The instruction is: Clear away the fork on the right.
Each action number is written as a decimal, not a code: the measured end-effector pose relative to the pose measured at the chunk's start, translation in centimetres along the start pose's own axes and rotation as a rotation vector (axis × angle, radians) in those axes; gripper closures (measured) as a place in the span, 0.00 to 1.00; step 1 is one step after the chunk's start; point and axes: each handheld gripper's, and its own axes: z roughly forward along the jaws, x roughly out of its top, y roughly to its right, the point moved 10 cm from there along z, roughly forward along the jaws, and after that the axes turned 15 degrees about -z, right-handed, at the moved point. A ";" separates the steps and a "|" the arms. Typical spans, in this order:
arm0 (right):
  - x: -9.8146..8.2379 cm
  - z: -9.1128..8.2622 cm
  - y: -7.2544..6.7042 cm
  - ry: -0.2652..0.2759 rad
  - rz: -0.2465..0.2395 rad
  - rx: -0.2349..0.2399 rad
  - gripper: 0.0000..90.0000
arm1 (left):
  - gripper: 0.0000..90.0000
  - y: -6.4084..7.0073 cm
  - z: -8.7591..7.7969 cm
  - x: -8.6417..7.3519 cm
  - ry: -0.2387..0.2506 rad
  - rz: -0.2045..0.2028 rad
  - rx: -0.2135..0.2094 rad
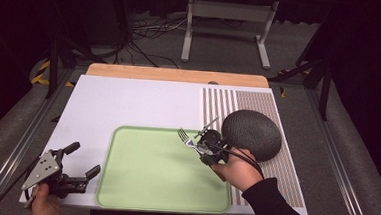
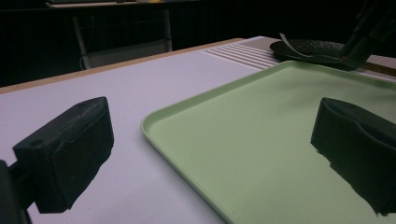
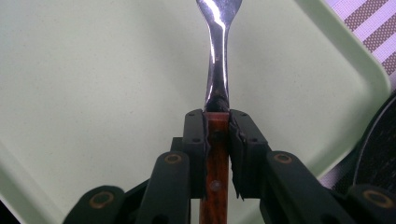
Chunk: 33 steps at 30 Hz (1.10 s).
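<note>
— Fork [image 3: 218,56] position?
— Clamped by its wooden handle in the right gripper [image 3: 217,122], tines out over the green tray [image 1: 138,184], beside the dark plate [image 1: 252,131].
— Left gripper [image 1: 81,160]?
— Jaws apart, holding nothing, at the tray's left edge.

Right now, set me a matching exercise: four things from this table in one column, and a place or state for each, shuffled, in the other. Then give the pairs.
Things
1. fork
2. green tray
3. dark plate
4. left gripper

Places or states
A. rests on the striped mat, at the right of the table
B. jaws wide apart, nothing between them
C. clamped by its wooden handle in the right gripper, above the tray
D. lies flat at the middle of the white table, nothing lying on it

Pairs: 1-C, 2-D, 3-A, 4-B
</note>
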 end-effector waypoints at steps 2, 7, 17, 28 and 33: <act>0.0 0.1 -0.3 -0.001 0.032 0.017 0.87 | 0.00 0.0 0.0 0.0 0.002 0.000 0.000; 0.0 -0.1 -0.2 -0.011 0.062 0.013 0.87 | 0.00 0.0 0.0 0.0 0.001 0.000 -0.003; -0.2 0.6 -0.7 -0.018 0.071 0.037 0.87 | 0.00 0.1 0.1 0.0 0.000 0.002 -0.003; -1.2 2.4 -0.4 -0.046 0.122 0.065 0.87 | 0.00 0.1 0.1 -0.1 -0.006 0.002 -0.005; -1.3 2.6 -0.5 -0.047 0.127 0.075 0.87 | 0.00 0.1 0.1 0.0 0.000 0.002 -0.001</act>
